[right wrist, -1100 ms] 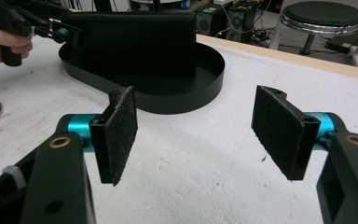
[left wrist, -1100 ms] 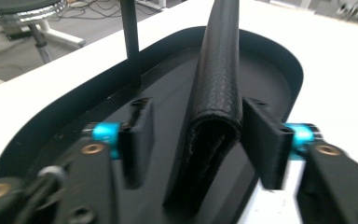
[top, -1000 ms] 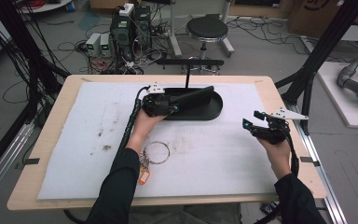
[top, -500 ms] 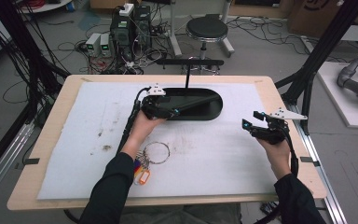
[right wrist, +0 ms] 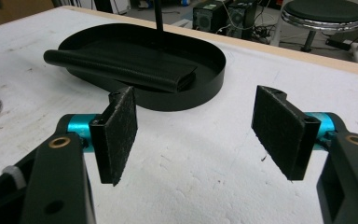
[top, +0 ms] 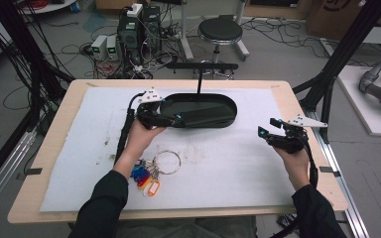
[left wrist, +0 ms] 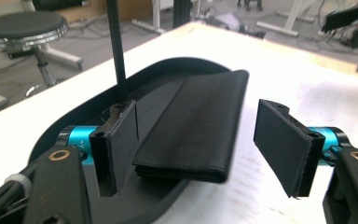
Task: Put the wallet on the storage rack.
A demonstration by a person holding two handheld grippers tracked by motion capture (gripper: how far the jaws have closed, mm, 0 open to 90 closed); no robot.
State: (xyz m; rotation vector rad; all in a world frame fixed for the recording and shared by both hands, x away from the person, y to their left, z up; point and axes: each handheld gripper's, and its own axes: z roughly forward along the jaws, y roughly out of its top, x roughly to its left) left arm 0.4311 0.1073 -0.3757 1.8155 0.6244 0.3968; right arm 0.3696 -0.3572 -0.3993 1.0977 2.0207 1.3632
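Left gripper (left wrist: 196, 149) now pushed up to the near end of the folded black cloth (left wrist: 198, 123) lying in the black oval tray (top: 228, 121), jaws wide and straddling it, not yet closed. Probably about to pinch. Right gripper (top: 266, 135) parked apart, jaws wide, empty.

The left gripper (top: 171, 119) is held forward with its jaws spread wide and level. The right gripper (top: 265, 133), well apart from it, points leftward, its jaws also standing wide.
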